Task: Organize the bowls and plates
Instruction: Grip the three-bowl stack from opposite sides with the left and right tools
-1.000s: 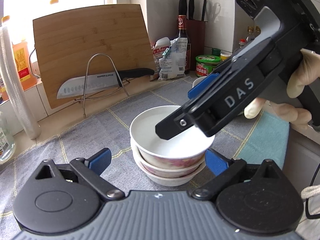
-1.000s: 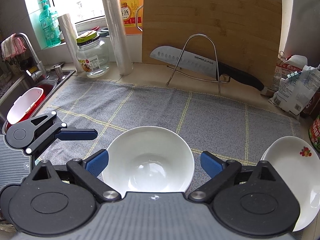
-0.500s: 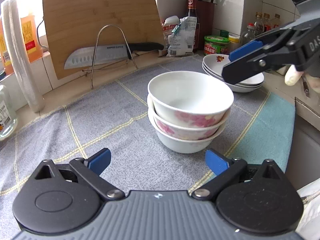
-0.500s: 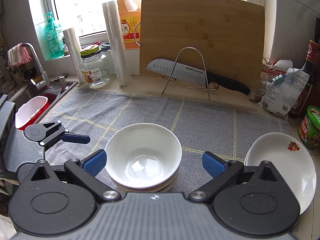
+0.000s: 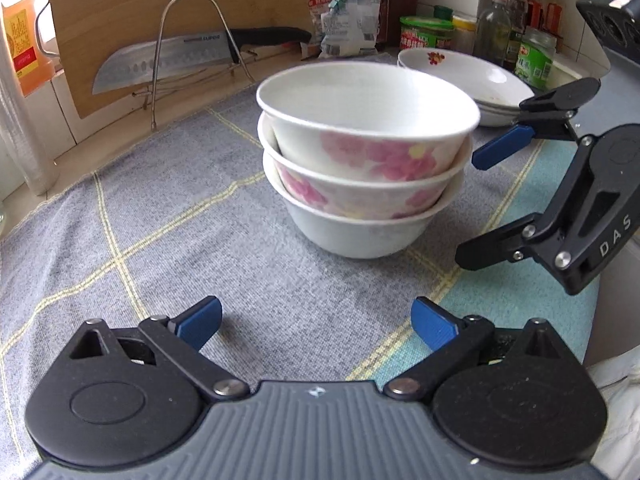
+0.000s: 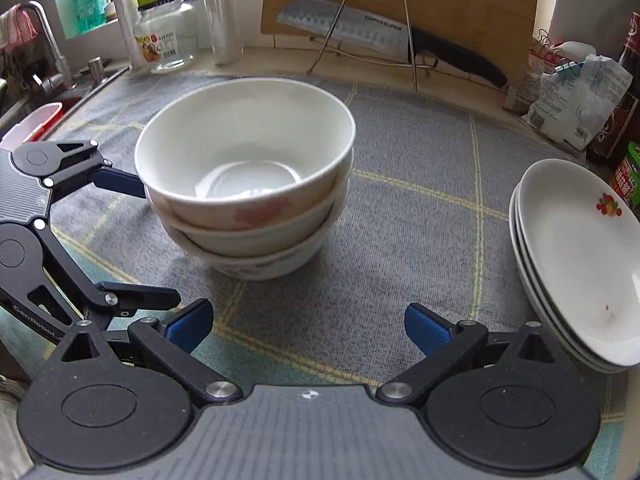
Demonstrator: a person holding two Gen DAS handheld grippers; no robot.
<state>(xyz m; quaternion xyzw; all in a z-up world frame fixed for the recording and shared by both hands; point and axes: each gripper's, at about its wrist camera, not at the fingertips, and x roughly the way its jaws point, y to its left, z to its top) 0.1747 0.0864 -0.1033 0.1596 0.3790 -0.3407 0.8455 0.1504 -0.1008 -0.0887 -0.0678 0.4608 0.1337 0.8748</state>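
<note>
Three white bowls with pink flowers stand nested in a stack [image 5: 362, 160] on the grey checked cloth [image 5: 160, 216]; the stack also shows in the right wrist view [image 6: 248, 184]. A stack of white plates [image 6: 576, 256] with a fruit print sits at the right, seen far right in the left wrist view [image 5: 468, 80]. My left gripper [image 5: 316, 324] is open and empty, a little short of the bowls. My right gripper [image 6: 308, 324] is open and empty, also short of the bowls. Each gripper shows in the other's view, left [image 6: 132, 240] and right [image 5: 488, 204].
A bamboo cutting board [image 6: 460, 12] leans on the back wall behind a wire rack holding a knife [image 6: 360, 32]. Bags, bottles and jars [image 5: 496, 28] stand at the back right. A glass jar [image 6: 166, 36] and a sink [image 6: 36, 120] are at the left.
The right gripper has drawn back off the top bowl, down and toward the counter's front. Both grippers have dropped lower, so the bowl stack looks nearer and is seen from the side.
</note>
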